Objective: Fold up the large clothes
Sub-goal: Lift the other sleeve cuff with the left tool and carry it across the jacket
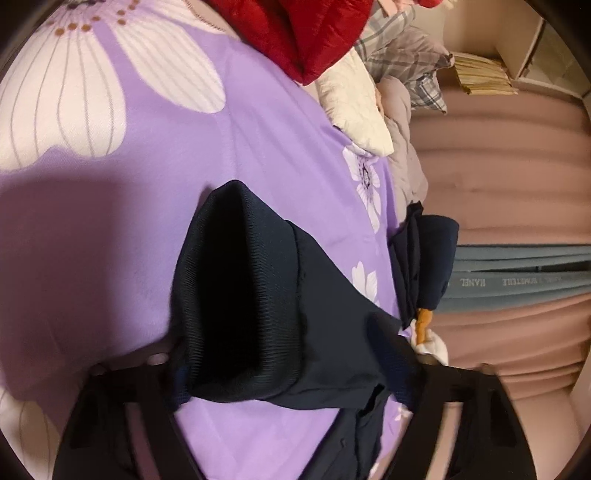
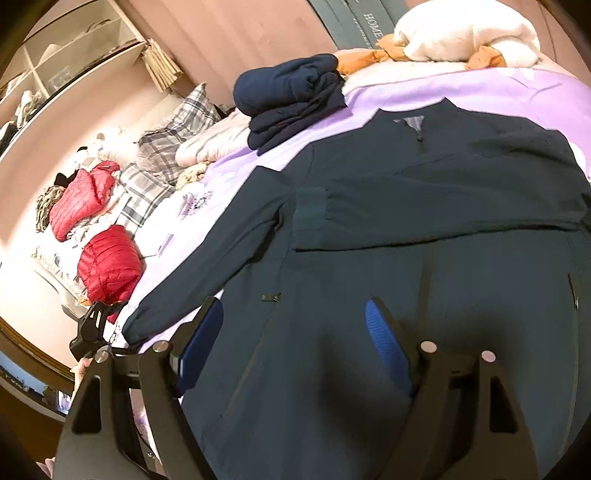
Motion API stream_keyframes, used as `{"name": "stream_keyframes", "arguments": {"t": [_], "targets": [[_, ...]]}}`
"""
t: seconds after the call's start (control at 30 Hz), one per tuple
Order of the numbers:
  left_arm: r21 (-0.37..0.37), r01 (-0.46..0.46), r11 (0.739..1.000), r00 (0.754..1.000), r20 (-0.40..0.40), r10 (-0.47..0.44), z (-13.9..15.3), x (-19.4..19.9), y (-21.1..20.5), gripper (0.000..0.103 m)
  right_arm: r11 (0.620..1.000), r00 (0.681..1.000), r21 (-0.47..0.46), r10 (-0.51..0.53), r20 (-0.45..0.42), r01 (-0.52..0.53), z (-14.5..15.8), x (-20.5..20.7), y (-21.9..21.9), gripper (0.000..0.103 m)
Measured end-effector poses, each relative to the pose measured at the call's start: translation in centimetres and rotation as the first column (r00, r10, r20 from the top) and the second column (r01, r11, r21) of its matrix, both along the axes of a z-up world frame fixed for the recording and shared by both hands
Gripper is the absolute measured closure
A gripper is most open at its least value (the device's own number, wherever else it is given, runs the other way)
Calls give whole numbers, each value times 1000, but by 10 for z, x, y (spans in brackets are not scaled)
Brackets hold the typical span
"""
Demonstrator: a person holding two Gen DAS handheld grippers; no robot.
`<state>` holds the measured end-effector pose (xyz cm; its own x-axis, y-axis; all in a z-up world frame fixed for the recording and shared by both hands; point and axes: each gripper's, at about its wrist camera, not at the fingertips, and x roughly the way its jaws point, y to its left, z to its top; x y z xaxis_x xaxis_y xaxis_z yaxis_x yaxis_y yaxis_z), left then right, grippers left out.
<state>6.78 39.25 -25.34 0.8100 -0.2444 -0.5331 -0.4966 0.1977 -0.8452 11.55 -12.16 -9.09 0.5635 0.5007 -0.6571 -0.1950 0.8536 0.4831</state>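
Observation:
A dark navy jacket [image 2: 406,206] lies spread flat on the purple floral bed sheet [image 1: 258,122], with one sleeve folded across its chest. Its other sleeve runs out to the left and ends in a ribbed cuff [image 1: 240,288]. My left gripper [image 1: 291,376] is shut on that cuff, a pad at each edge, and the cuff's mouth gapes toward the camera. From the right wrist view the left gripper [image 2: 88,332] shows at the sleeve's end. My right gripper [image 2: 295,343] stands open low over the jacket's lower body, fabric under its blue pads [image 2: 388,350].
A folded navy garment [image 2: 291,99] sits at the bed's far edge beside a white and orange plush toy [image 2: 461,33]. Two red puffer jackets [image 2: 110,266], plaid pillows [image 2: 177,140] and crumpled bedding crowd the left side. Open shelves [image 2: 74,48] stand against the wall.

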Motion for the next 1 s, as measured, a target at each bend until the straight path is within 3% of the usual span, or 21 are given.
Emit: {"name": "stream_keyframes", "arguments": {"t": [0.03,0.1,0.2,0.43,0.53,0.63,0.77,0.87,0.93,1.0], "targets": [[6,4,1000,1000,-3,-4,0,1,-1,45,1000,1000,0,-5,-4,5,-1,0,-2,22],[18,14,1000,1000,-12,-14,0,2,-2,72,1000,1000,-1,-19,-10,19,-4,-1,-6,22],[58,12,998,1000,-5,-12,10,0,-7,83,999,999,-11,-32,-17,32,-6,-4,-10,22],[252,57,966,994,79,-79,85,13,-27,88,997,996,-18,-74,-47,73,-13,-3,-24,22],[356,107,928,982,107,-155,135,32,-49,88,996,994,-7,-92,-51,92,-14,-5,-30,22],[407,158,900,969,111,-220,167,54,-72,88,995,994,7,-99,-50,100,-14,-7,-38,22],[480,245,843,938,104,-331,210,92,-121,88,993,992,18,-118,-42,119,-12,-13,-52,22],[554,327,765,894,82,-441,237,120,-175,88,989,989,35,-143,-33,144,-11,-16,-70,22],[581,395,711,853,56,-519,249,139,-216,88,985,986,57,-161,-34,163,-13,-18,-83,22],[612,465,640,802,15,-597,256,158,-265,88,979,982,80,-182,-44,185,-17,-19,-98,22]]}}
